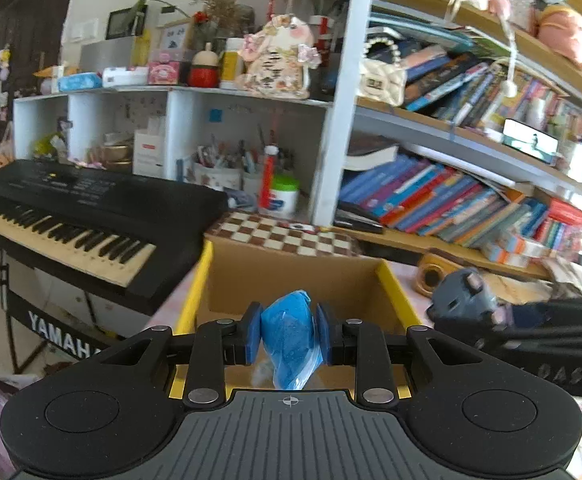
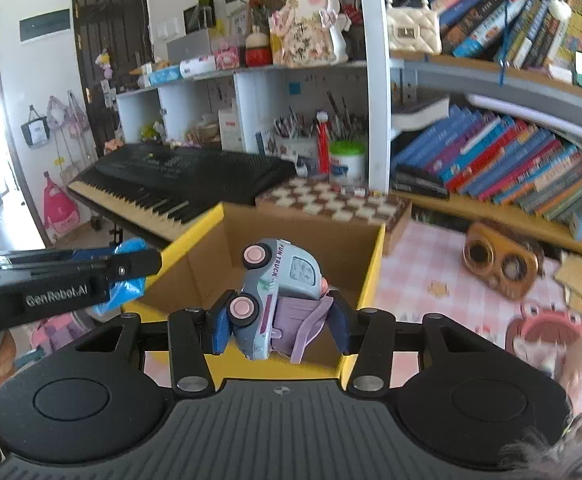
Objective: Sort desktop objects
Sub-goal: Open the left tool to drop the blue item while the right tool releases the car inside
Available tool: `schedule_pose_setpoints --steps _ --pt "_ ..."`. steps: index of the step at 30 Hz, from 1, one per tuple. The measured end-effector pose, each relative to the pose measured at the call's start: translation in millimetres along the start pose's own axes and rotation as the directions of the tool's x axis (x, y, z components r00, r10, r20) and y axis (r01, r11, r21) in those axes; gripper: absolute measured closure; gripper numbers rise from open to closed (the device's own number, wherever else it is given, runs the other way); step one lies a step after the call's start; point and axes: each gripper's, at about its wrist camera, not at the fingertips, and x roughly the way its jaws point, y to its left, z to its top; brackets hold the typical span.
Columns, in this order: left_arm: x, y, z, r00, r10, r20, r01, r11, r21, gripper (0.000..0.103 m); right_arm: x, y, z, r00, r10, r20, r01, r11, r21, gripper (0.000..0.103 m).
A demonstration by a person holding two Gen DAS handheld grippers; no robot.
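My left gripper [image 1: 289, 338] is shut on a blue packet in clear plastic wrap [image 1: 291, 340] and holds it over the open cardboard box with yellow rim [image 1: 395, 292]. My right gripper [image 2: 281, 326] is shut on a grey toy truck with pink wheels [image 2: 275, 292], tilted nose-down, over the same box [image 2: 371, 272]. The right gripper with the truck also shows in the left wrist view [image 1: 467, 300] at the box's right side. The left gripper with the blue packet shows in the right wrist view [image 2: 127, 272] at the box's left side. What lies inside the box is hidden.
A black Yamaha keyboard [image 1: 75, 216] stands left of the box. A checkered board [image 1: 283, 234] lies behind it. A wooden toy camera [image 2: 499, 262] and a pink frog-shaped item [image 2: 547, 322] sit on the pink checked tablecloth [image 2: 419, 280] to the right. Bookshelves [image 1: 451, 196] fill the back.
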Motion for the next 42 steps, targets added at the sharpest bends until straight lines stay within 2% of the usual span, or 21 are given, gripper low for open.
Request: schedule_pose_setpoints --steps 5,9,14,17,25,27,28,31,32,34,36,38,40,42 --pt "30.3 2.1 -2.1 0.998 0.043 -0.047 -0.043 0.999 -0.009 0.076 26.0 -10.3 16.3 1.000 0.005 0.001 -0.005 1.000 -0.026 0.058" --pt "55.5 -2.4 -12.4 0.992 0.060 -0.114 -0.056 0.998 0.039 0.076 49.5 -15.4 22.5 0.999 0.017 -0.029 -0.018 0.999 -0.043 0.058" --pt "82.1 -13.9 -28.3 0.971 0.066 -0.230 -0.038 0.991 0.125 0.076 77.8 -16.3 21.7 0.995 0.035 -0.089 -0.043 0.995 -0.090 0.058" --pt "86.5 -12.8 -28.9 0.968 0.056 -0.243 -0.031 0.994 0.107 0.076 93.4 -13.8 17.7 0.990 0.049 -0.130 -0.065 0.990 -0.126 0.058" --pt "105.9 -10.2 -30.5 0.952 0.102 -0.289 -0.070 0.990 0.118 0.073 131.0 -11.1 10.2 0.973 0.063 -0.224 -0.104 0.978 -0.179 0.058" --pt "110.0 -9.3 -30.0 0.949 0.110 -0.295 -0.077 0.990 0.119 0.068 140.1 -10.4 9.0 0.966 0.064 -0.250 -0.115 0.974 -0.195 0.058" --pt "111.1 -8.8 -30.3 0.948 0.116 -0.297 -0.084 0.989 0.120 0.063 143.5 -9.5 8.4 0.963 0.065 -0.260 -0.121 0.971 -0.206 0.058" --pt "108.4 -7.9 -30.3 0.952 0.121 -0.281 -0.091 0.989 0.119 0.054 153.8 -7.3 6.0 0.955 0.070 -0.289 -0.140 0.963 -0.229 0.058" --pt "106.1 -7.4 -30.0 0.955 0.115 -0.273 -0.087 0.990 0.115 0.044 156.5 -7.3 5.2 0.952 0.074 -0.298 -0.146 0.963 -0.226 0.058" --pt "102.1 -7.7 -29.8 0.958 0.129 -0.257 -0.099 0.987 0.124 0.033 161.6 -8.0 4.0 0.947 0.078 -0.311 -0.150 0.965 -0.216 0.058" --pt "96.7 -8.4 -30.2 0.964 0.138 -0.228 -0.109 0.985 0.133 0.030 166.2 -8.4 3.8 0.944 0.075 -0.322 -0.150 0.965 -0.215 0.058" --pt "91.9 -10.1 -29.9 0.968 0.142 -0.207 -0.113 0.983 0.143 0.016 170.4 -7.8 3.4 0.940 0.068 -0.334 -0.149 0.963 -0.225 0.058" --pt "90.0 -10.8 -30.6 0.967 0.166 -0.192 -0.136 0.978 0.157 0.014 175.7 -8.3 3.7 0.925 0.074 -0.372 -0.163 0.963 -0.214 0.058" --pt "92.3 -5.3 -29.8 0.965 0.148 -0.218 -0.124 0.985 0.121 0.014 179.2 -7.3 3.4 0.913 0.071 -0.401 -0.173 0.959 -0.224 0.058"
